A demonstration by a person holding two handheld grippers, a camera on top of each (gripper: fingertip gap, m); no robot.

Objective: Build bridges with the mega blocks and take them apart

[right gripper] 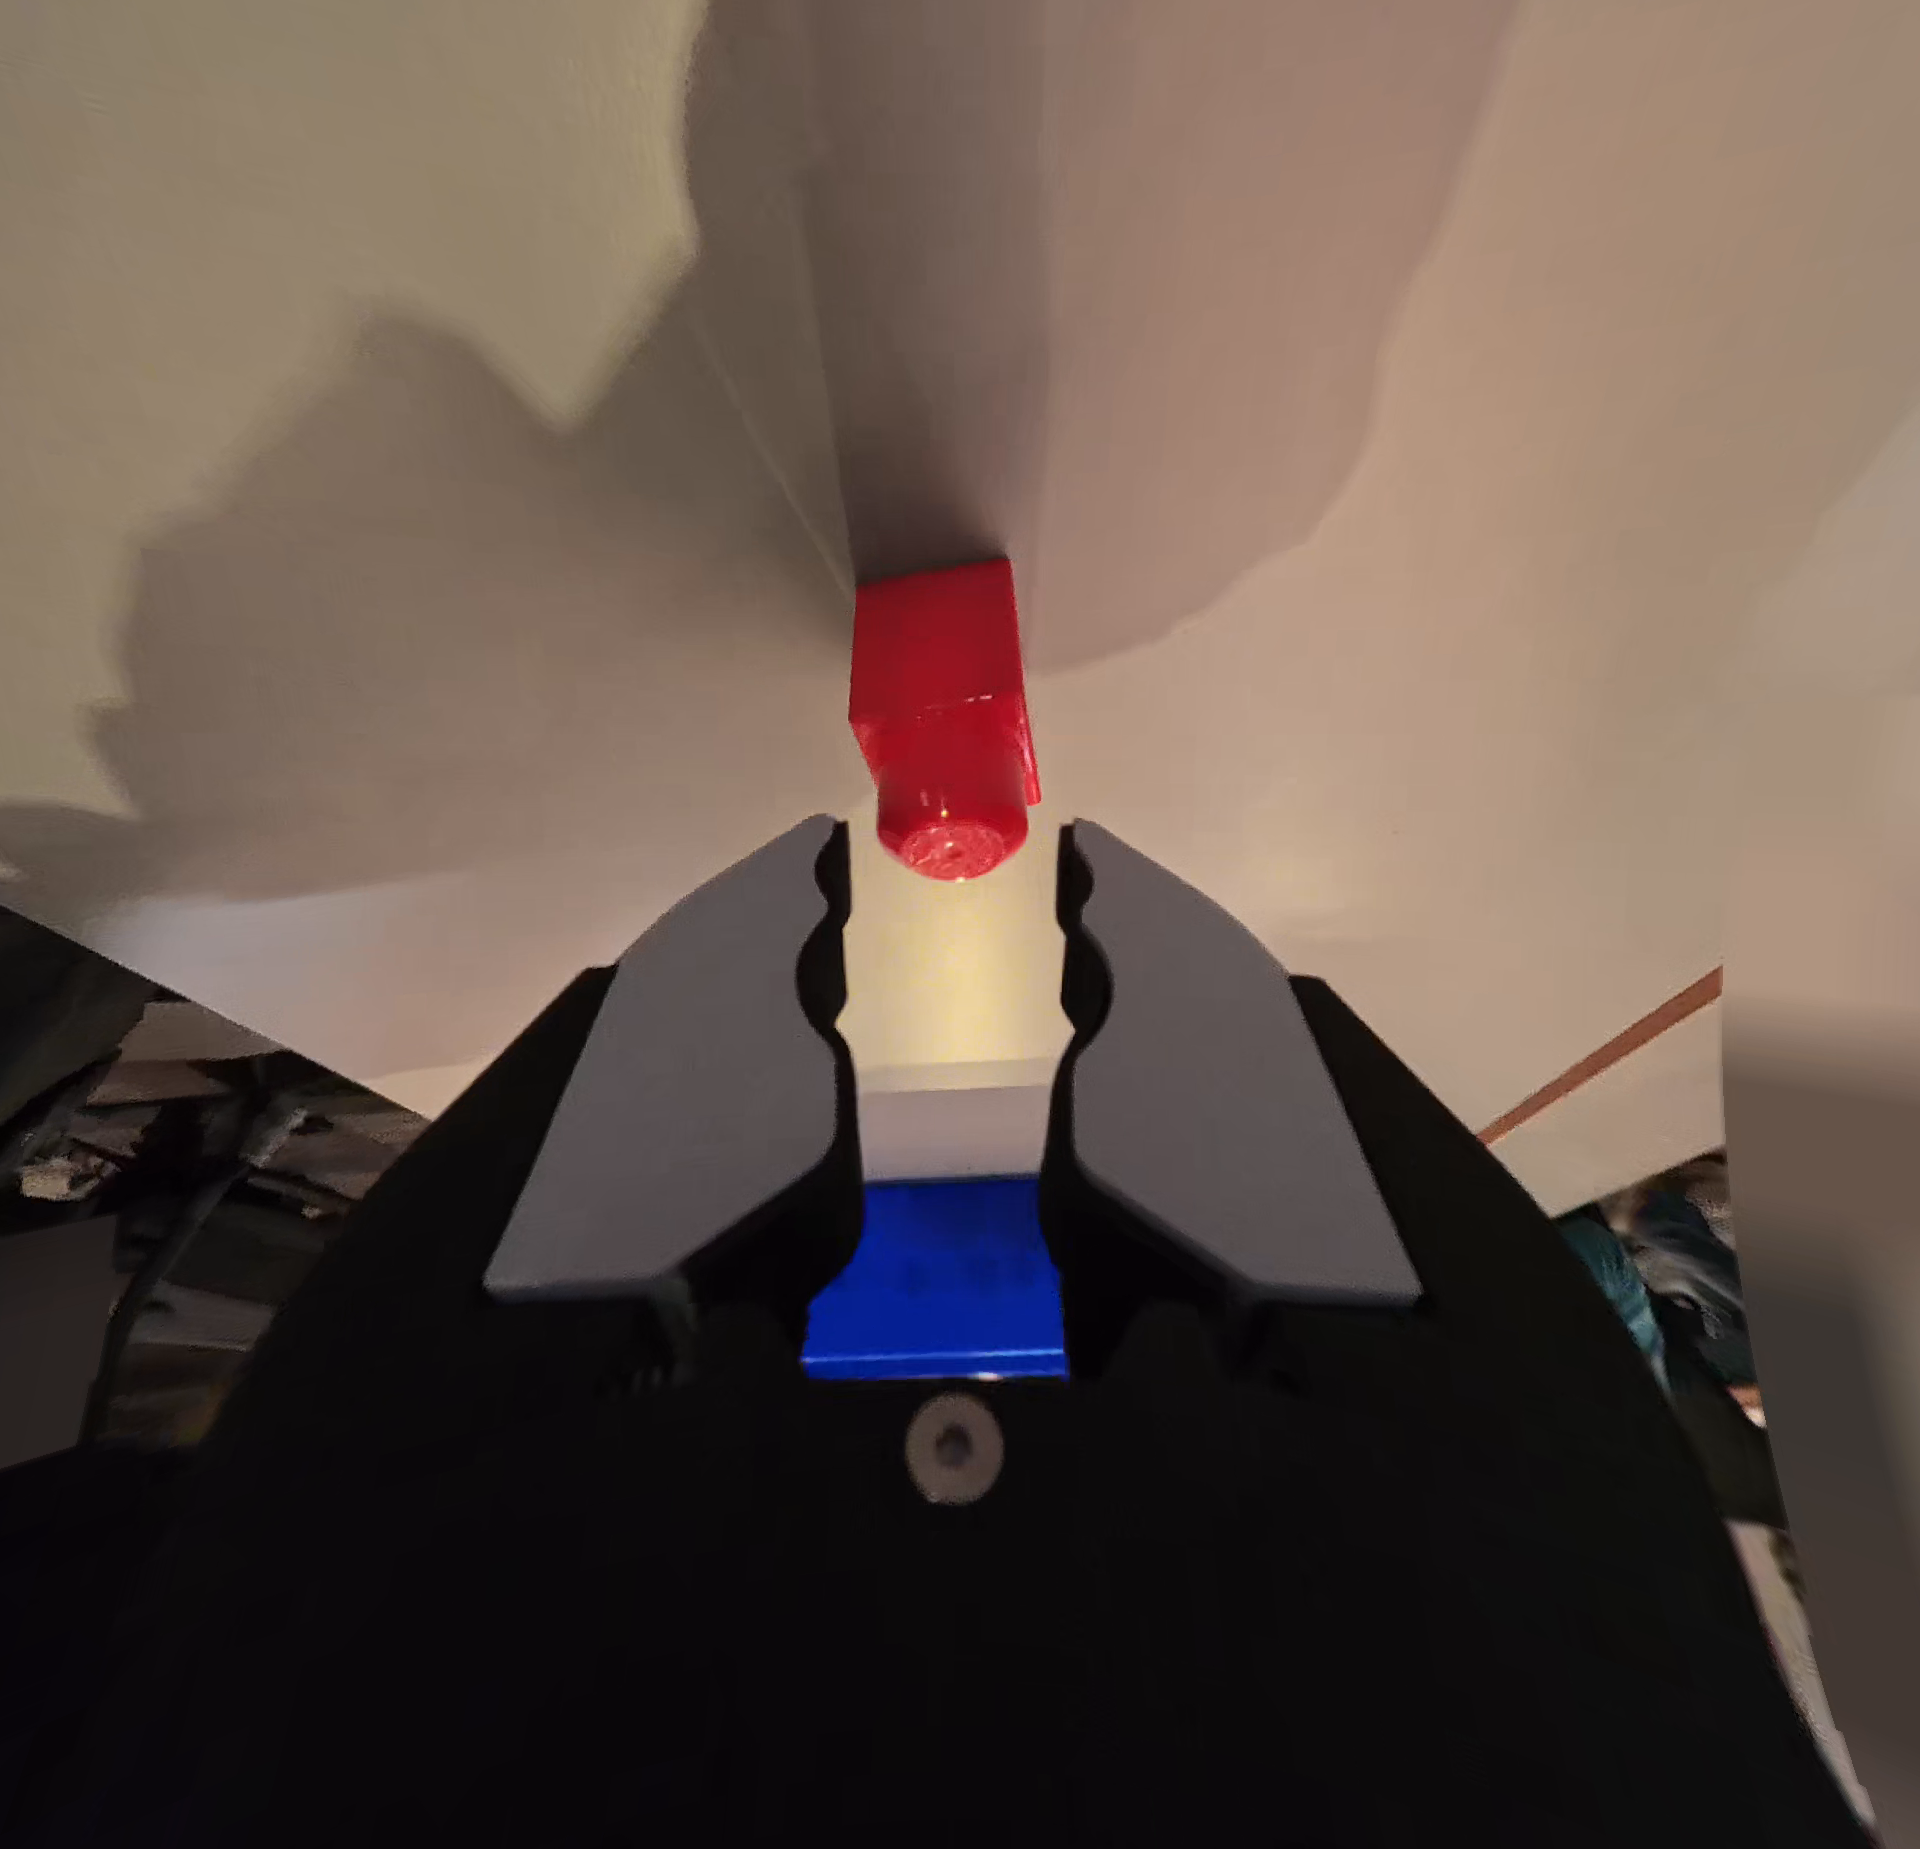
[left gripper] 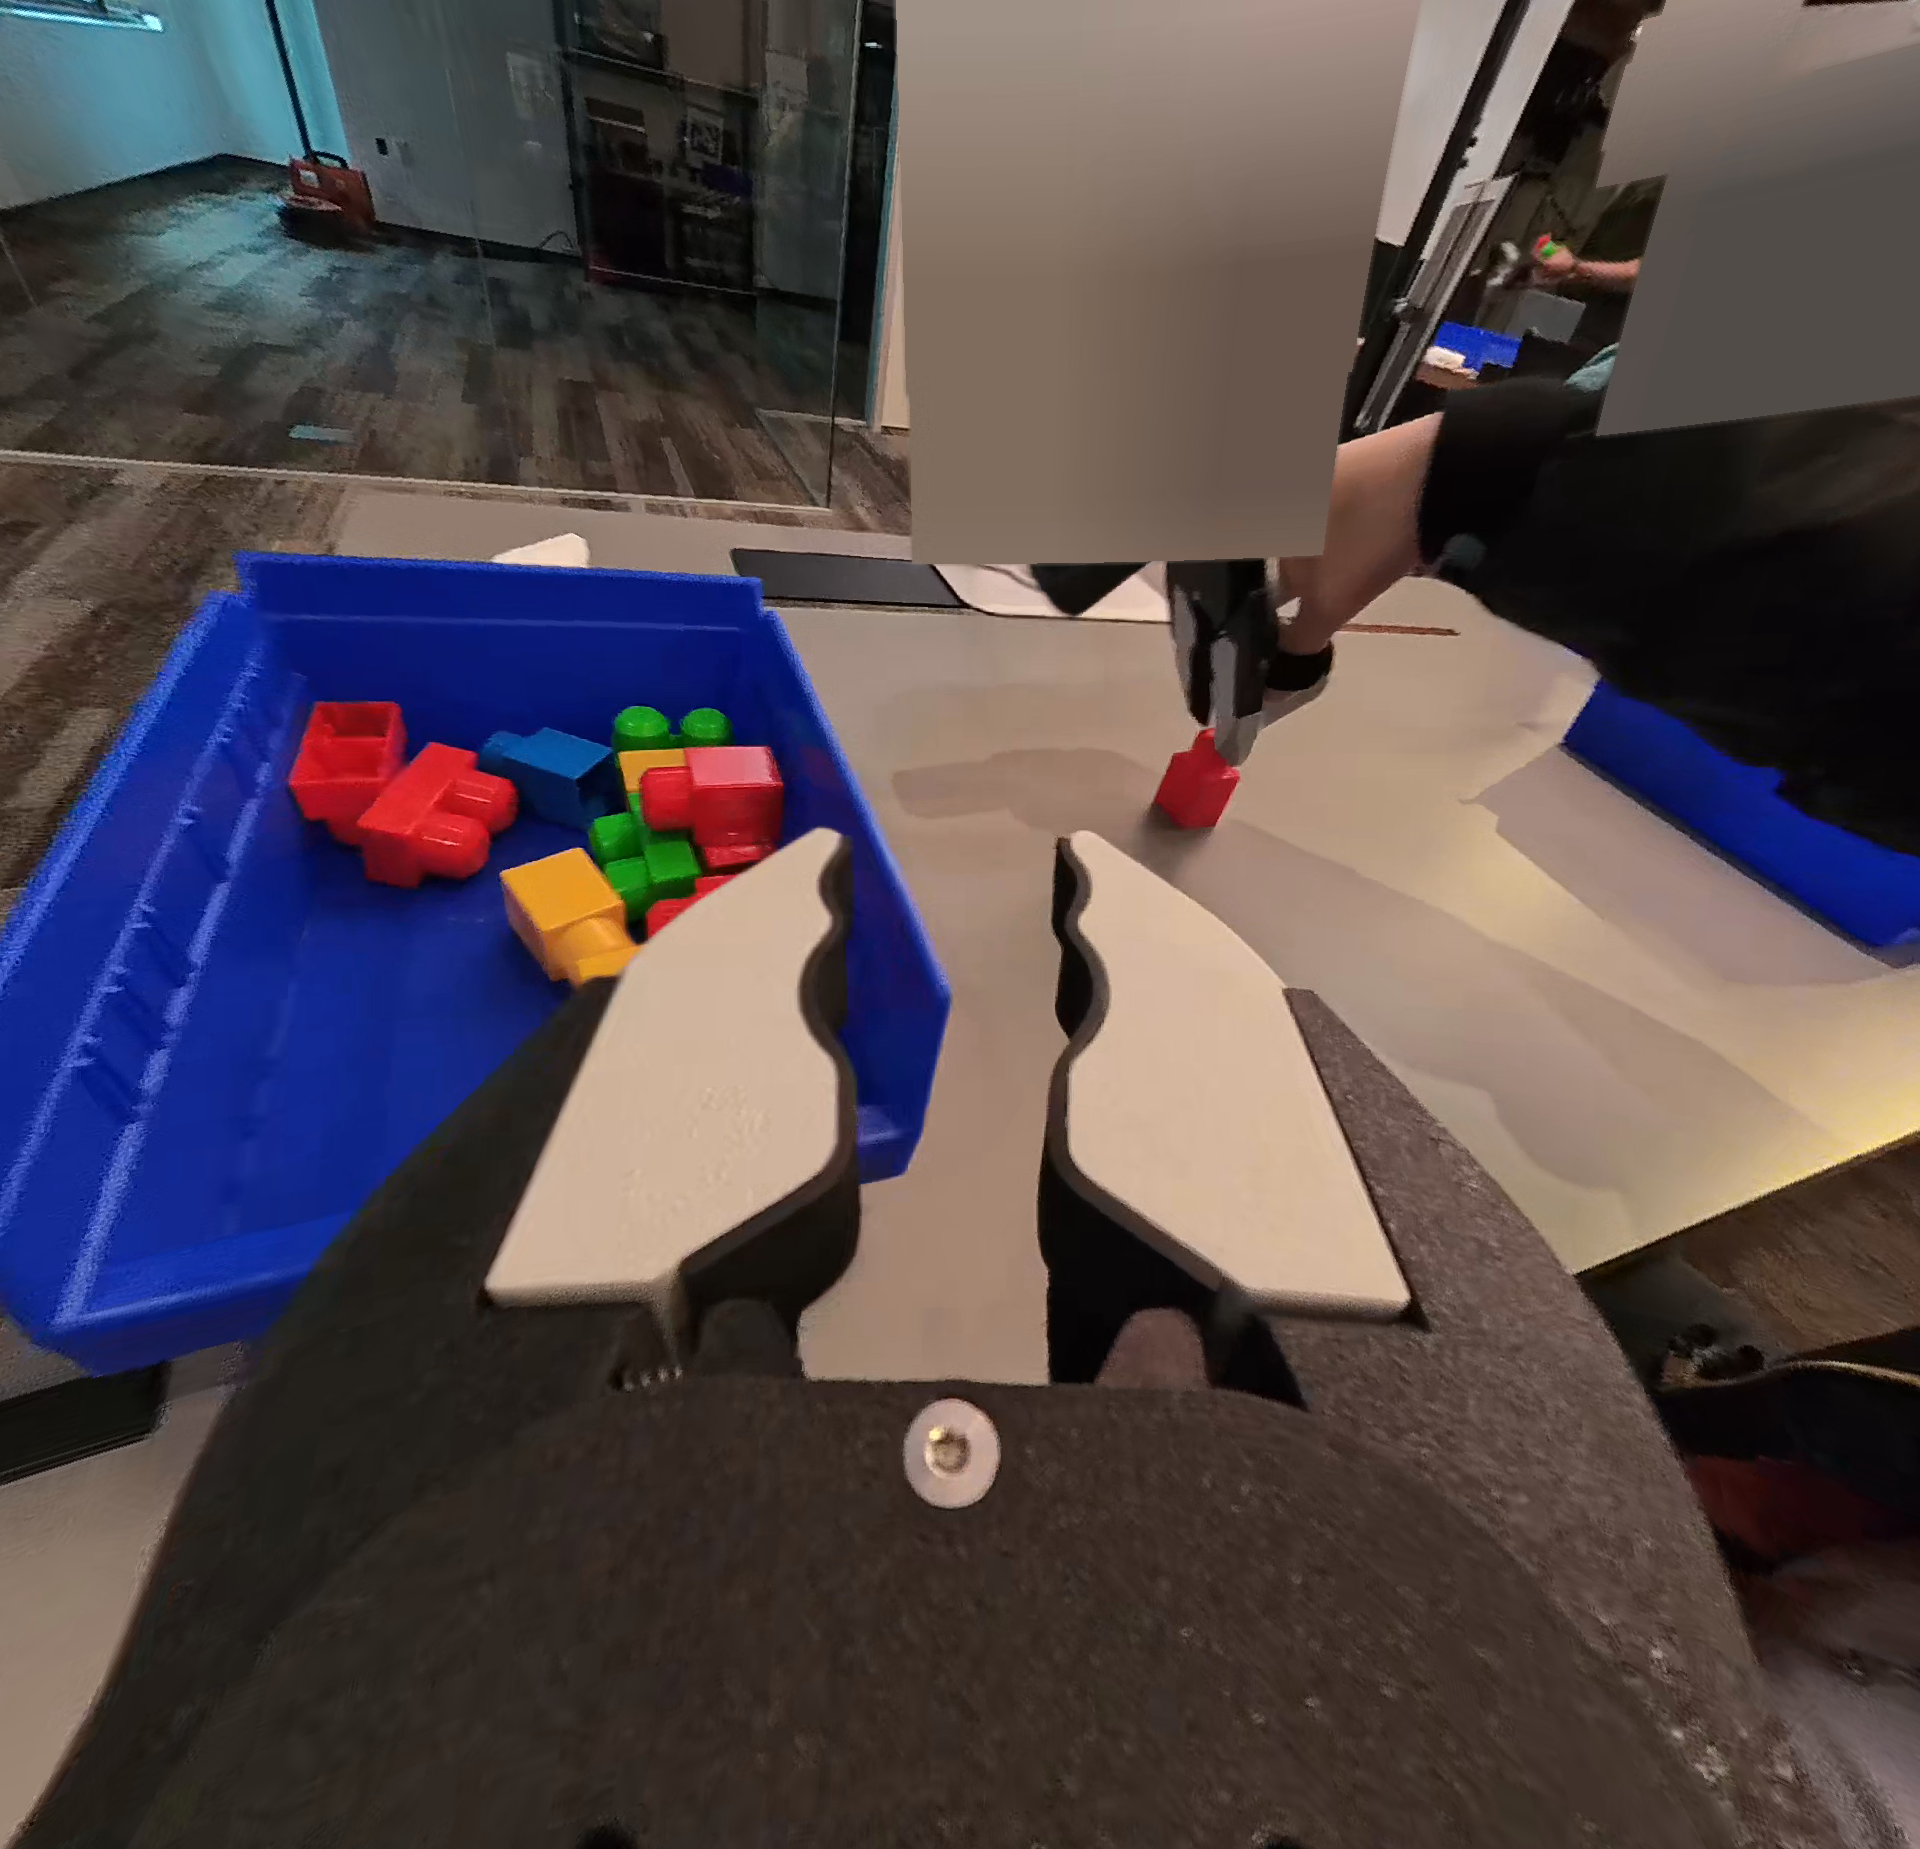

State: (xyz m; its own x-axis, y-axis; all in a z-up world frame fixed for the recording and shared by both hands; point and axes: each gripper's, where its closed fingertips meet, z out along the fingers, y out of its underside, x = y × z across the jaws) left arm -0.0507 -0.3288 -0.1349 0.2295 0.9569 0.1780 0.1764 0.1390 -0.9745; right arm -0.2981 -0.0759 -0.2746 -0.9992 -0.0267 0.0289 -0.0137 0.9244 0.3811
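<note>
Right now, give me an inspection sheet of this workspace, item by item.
Surface: pale grey table, shadowed, no spills seen.
Job's things: single red block upright on the table, stud up; mixed red, green, yellow and blue blocks loose in the blue bin.
Clutter: second blue bin at the table's right edge; black mat at the far edge.
Tools: left tool open, empty, beside the bin; right tool open just above the red block's stud.
Cables: nothing seen.
Surroundings: glass partition, patterned carpet, a person's sleeve.
</note>
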